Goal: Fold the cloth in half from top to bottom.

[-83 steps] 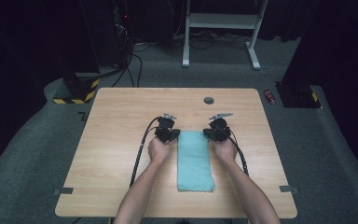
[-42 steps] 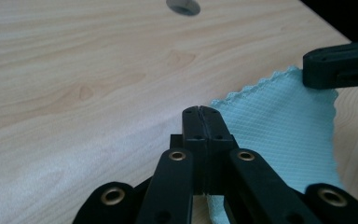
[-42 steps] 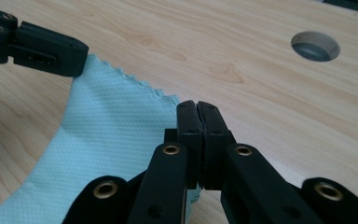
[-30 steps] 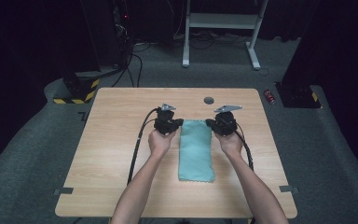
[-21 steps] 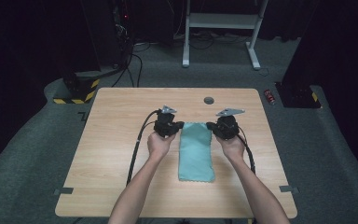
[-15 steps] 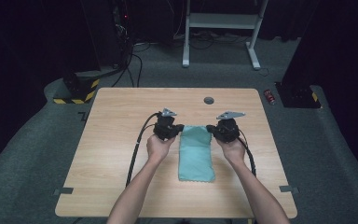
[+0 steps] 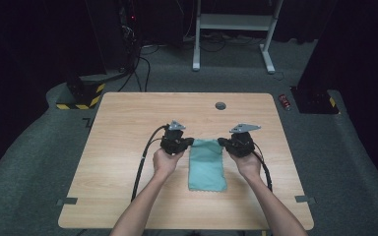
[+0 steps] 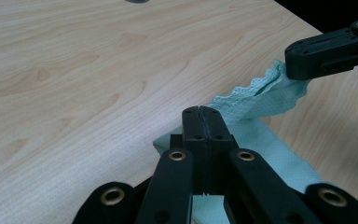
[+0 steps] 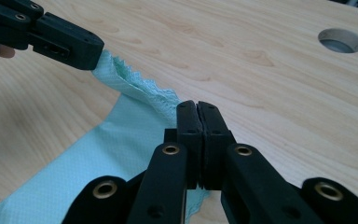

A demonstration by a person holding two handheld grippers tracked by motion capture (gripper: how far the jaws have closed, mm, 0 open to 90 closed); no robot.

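Black jaws pressed tight together, that's both grippers here: the left gripper (image 7: 191, 142) is pinched onto one far corner of the cloth (image 7: 206, 162), and the right gripper (image 7: 220, 141) is clamped the same way on the other far corner. In the left gripper view its own jaws meet flat with teal fabric coming out underneath, and the other gripper's jaw tip bites the scalloped edge farther off. So two grippers, two hands (image 7: 166, 161), one cloth. The cloth is a single teal piece, folded into a long narrow strip, lying near the middle of the table (image 7: 118, 147) with its far end lifted a bit between the jaws and the rest flat on the wood. One round cable hole (image 7: 220, 105) sits in the tabletop past the cloth. Two black cables (image 7: 142, 162) trail back from the grippers.
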